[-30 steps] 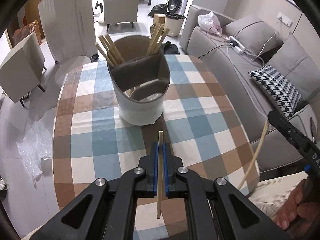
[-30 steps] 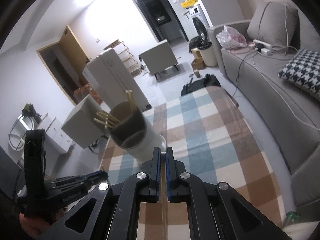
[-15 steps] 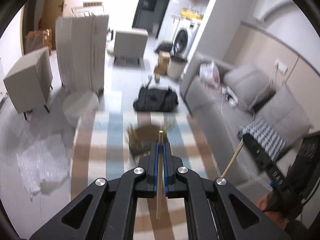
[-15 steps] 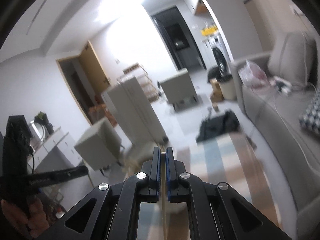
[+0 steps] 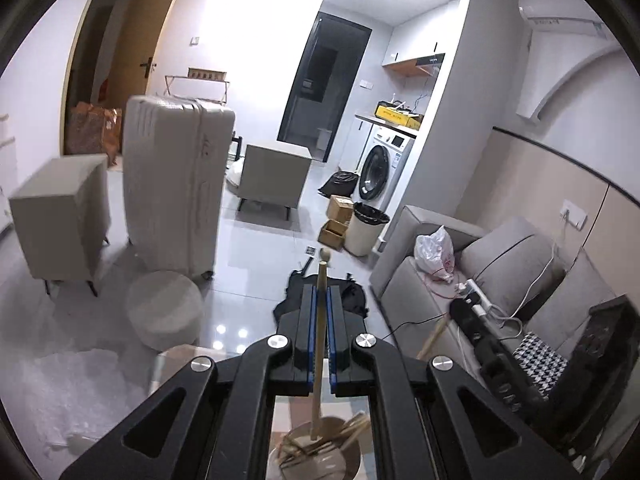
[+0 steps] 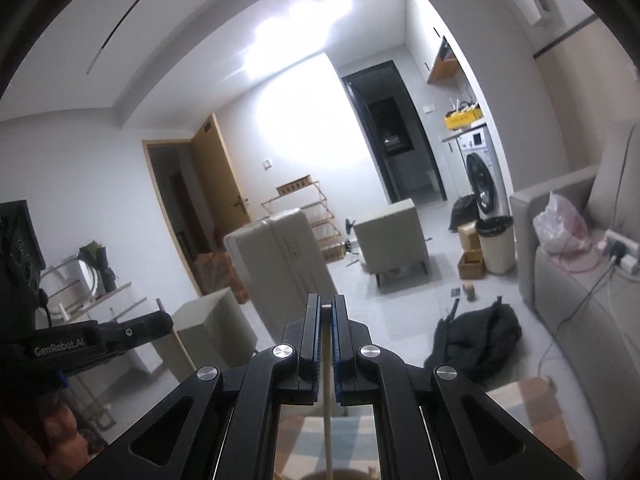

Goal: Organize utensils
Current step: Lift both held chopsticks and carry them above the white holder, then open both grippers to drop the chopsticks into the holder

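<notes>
The left tongs [image 5: 320, 312] are pinching a wooden chopstick [image 5: 319, 360] between their blue pads, its upper end standing just past the tips and its lower end hanging directly over the holder [image 5: 316, 454], which is sitting below the tongs at the bottom of the left wrist view with several sticks already leaning inside. The right tongs [image 6: 327, 332] are clamping a paler chopstick [image 6: 327, 408] that is running down between the jaws toward a rim barely showing at the lower edge of the right wrist view; whether that rim is the holder cannot be told. Judged from this, the step in hand is lowering each stick into the holder: it is best done by keeping the stick near upright, bringing its lower end inside the rim before easing the pads apart, and handling one side at a time so the two tongs are not crowding each other. The counter [image 6: 532, 404], wearing a checked blue and brown cloth, is showing only below and to the right of the right tongs. Ahead of both tongs the room is lying open: a white suitcase [image 5: 176, 184], a grey sofa [image 5: 496, 264], a washing machine [image 5: 384, 172] and a black bag [image 6: 476, 340] on the floor.
</notes>
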A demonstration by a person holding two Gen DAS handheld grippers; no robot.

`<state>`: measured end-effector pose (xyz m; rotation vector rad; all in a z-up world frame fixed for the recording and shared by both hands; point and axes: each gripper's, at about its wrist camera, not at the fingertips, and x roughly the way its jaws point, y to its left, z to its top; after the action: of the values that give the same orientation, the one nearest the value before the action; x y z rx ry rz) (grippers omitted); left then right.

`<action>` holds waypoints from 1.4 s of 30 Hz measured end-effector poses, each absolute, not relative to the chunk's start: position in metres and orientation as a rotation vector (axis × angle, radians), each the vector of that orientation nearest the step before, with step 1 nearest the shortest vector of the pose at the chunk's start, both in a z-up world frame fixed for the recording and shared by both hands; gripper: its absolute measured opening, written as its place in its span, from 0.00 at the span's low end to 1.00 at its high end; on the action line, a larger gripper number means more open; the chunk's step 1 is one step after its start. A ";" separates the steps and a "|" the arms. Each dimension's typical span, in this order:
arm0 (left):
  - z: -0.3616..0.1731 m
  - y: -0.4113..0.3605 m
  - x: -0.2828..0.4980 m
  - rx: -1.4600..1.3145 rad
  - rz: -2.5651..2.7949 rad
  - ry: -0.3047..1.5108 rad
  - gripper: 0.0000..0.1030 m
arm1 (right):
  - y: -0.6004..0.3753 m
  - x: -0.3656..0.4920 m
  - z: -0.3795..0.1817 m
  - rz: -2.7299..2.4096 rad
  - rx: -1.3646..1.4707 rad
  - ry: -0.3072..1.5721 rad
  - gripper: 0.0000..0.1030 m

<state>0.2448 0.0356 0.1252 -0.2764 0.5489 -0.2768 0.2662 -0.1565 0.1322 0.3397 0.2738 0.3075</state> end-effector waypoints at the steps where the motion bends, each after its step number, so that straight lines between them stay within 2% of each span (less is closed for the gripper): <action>1: 0.118 0.035 0.249 -0.281 -0.274 0.554 0.00 | -0.153 0.271 0.125 0.302 0.342 0.279 0.04; 9: 0.084 0.031 0.264 -0.283 -0.302 0.618 0.00 | -0.147 0.297 0.083 0.291 0.353 0.322 0.04; 23: 0.071 0.014 0.257 -0.183 -0.343 0.705 0.00 | -0.140 0.285 0.065 0.337 0.232 0.390 0.04; 37: 0.044 0.005 0.240 -0.106 -0.362 0.897 0.00 | -0.129 0.249 0.033 0.437 0.069 0.600 0.04; 39: 0.046 0.009 0.236 -0.132 -0.373 0.909 0.00 | -0.131 0.247 0.032 0.445 0.078 0.624 0.08; 42: 0.054 0.018 0.230 -0.178 -0.366 0.918 0.00 | -0.139 0.242 0.034 0.424 0.106 0.664 0.22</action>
<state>0.2301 0.0180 0.0544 -0.1781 0.9176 -0.3657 0.2419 -0.1393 0.0338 0.1057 0.6637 0.4242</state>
